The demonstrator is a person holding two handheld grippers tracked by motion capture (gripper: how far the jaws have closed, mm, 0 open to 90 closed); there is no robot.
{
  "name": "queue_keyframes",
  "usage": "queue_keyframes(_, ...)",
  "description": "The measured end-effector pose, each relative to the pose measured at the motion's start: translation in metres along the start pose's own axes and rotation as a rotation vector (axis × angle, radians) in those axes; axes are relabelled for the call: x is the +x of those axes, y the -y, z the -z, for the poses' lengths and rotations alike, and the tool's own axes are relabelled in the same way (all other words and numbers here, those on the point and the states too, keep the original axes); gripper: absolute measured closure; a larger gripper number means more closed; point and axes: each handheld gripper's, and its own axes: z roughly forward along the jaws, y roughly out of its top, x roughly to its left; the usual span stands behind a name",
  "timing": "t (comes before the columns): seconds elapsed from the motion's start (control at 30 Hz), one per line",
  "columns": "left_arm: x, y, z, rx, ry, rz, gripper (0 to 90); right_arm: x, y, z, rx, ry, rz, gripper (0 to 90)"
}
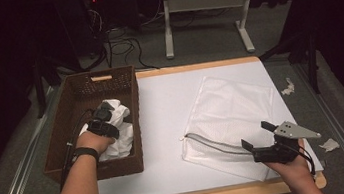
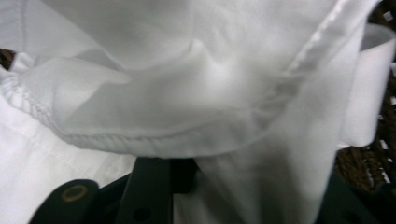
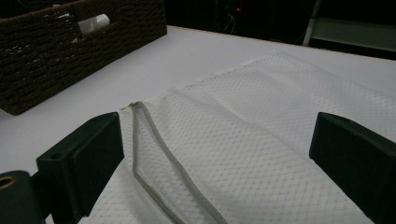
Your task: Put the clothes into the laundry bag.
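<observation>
A brown woven basket (image 1: pixel 124 90) stands at the table's left with a crumpled white cloth (image 1: pixel 123 133) in it. My left gripper (image 1: pixel 104 111) is inside the basket on top of the cloth. In the left gripper view the cloth (image 2: pixel 187 84) is bunched between the partly closed jaws of this gripper (image 2: pixel 247 179), its hem hanging just ahead. A white mesh bag (image 1: pixel 231 104) with a grey zipper (image 1: pixel 211 144) lies flat at the table's right. My right gripper (image 1: pixel 256 134) stands open at the bag's near corner, its jaws on either side of the zipper (image 3: pixel 154 154) on the mesh bag (image 3: pixel 280 102).
The basket wall (image 3: pixel 70 51) rises left of the bag, with white tabletop (image 1: pixel 164 128) between them. Torn paper scraps (image 1: pixel 328 145) lie on the floor to the right. A white desk frame (image 1: pixel 167 27) and cables stand beyond the table's far edge.
</observation>
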Motion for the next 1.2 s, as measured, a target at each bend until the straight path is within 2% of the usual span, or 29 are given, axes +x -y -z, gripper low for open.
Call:
queue_keyframes(0.17,0.003,0.002,0.017,-0.089,0.039,0.026,68.7,0.001,0.000,0.000,-0.003,-0.002,0.007,3.6)
queue_keyframes(0.3,0.006,0.006,0.026,-0.160,0.015,0.029,68.8,0.002,0.000,-0.001,0.000,-0.005,0.008,3.6)
queue_keyframes(0.37,0.008,0.008,0.032,-0.229,0.011,0.043,68.9,0.003,0.001,-0.002,0.003,-0.007,0.008,3.7)
queue_keyframes(0.4,0.008,0.008,0.032,-0.229,0.011,0.043,69.0,0.003,0.001,-0.002,0.003,-0.007,0.008,3.7)
queue_keyframes(0.43,0.009,0.009,0.035,-0.273,0.011,0.052,69.1,0.003,0.000,-0.001,0.000,-0.007,0.015,3.7)
queue_keyframes(0.47,0.009,0.009,0.035,-0.273,0.011,0.052,69.2,0.003,0.000,-0.001,0.000,-0.007,0.015,3.7)
queue_keyframes(0.5,0.008,0.011,0.038,-0.322,0.008,0.037,69.3,0.003,0.001,-0.001,0.001,-0.006,0.007,3.7)
queue_keyframes(0.53,0.008,0.011,0.038,-0.322,0.008,0.037,69.3,0.003,0.001,-0.001,0.001,-0.006,0.007,3.7)
queue_keyframes(0.63,0.008,0.014,0.045,-0.403,-0.011,0.030,69.3,0.002,0.001,-0.002,0.005,-0.005,0.009,3.7)
queue_keyframes(0.67,0.008,0.014,0.045,-0.403,-0.011,0.030,69.3,0.002,0.001,-0.002,0.005,-0.005,0.009,3.7)
queue_keyframes(0.7,0.007,0.016,0.049,-0.436,-0.021,0.032,69.3,0.003,0.001,-0.003,0.006,-0.006,0.009,3.7)
queue_keyframes(0.73,0.007,0.016,0.049,-0.436,-0.021,0.032,69.3,0.003,0.001,-0.003,0.006,-0.006,0.009,3.7)
queue_keyframes(0.77,0.007,0.018,0.052,-0.471,-0.025,0.040,69.3,0.003,0.001,-0.003,0.005,-0.006,0.011,3.7)
queue_keyframes(0.8,0.007,0.018,0.052,-0.471,-0.025,0.040,69.3,0.003,0.001,-0.003,0.005,-0.006,0.011,3.7)
queue_keyframes(0.83,0.006,0.021,0.054,-0.502,-0.033,0.043,69.3,0.003,0.001,-0.003,0.005,-0.006,0.012,3.7)
queue_keyframes(0.87,0.006,0.021,0.054,-0.502,-0.033,0.043,69.3,0.003,0.001,-0.003,0.005,-0.006,0.012,3.7)
queue_keyframes(0.93,0.006,0.023,0.058,-0.536,-0.042,0.049,69.3,0.004,0.001,-0.002,0.006,-0.006,0.009,3.7)
queue_keyframes(0.97,0.007,0.026,0.062,-0.582,-0.051,0.062,69.3,0.004,0.001,-0.002,0.005,-0.006,0.011,3.7)
queue_keyframes(1.03,0.007,0.029,0.066,-0.637,-0.053,0.066,69.4,0.004,0.001,-0.002,0.005,-0.007,0.011,3.7)
queue_keyframes(1.07,0.007,0.029,0.066,-0.637,-0.053,0.066,69.5,0.004,0.001,-0.002,0.005,-0.007,0.011,3.7)
queue_keyframes(1.13,0.008,0.031,0.070,-0.671,-0.050,0.051,69.6,0.004,0.001,-0.002,0.005,-0.007,0.011,3.7)
queue_keyframes(1.17,0.008,0.034,0.074,-0.710,-0.057,0.046,69.6,0.004,0.001,-0.002,0.005,-0.007,0.010,3.7)
queue_keyframes(1.2,0.008,0.034,0.074,-0.710,-0.057,0.046,69.6,0.004,0.001,-0.002,0.004,-0.007,0.010,3.7)
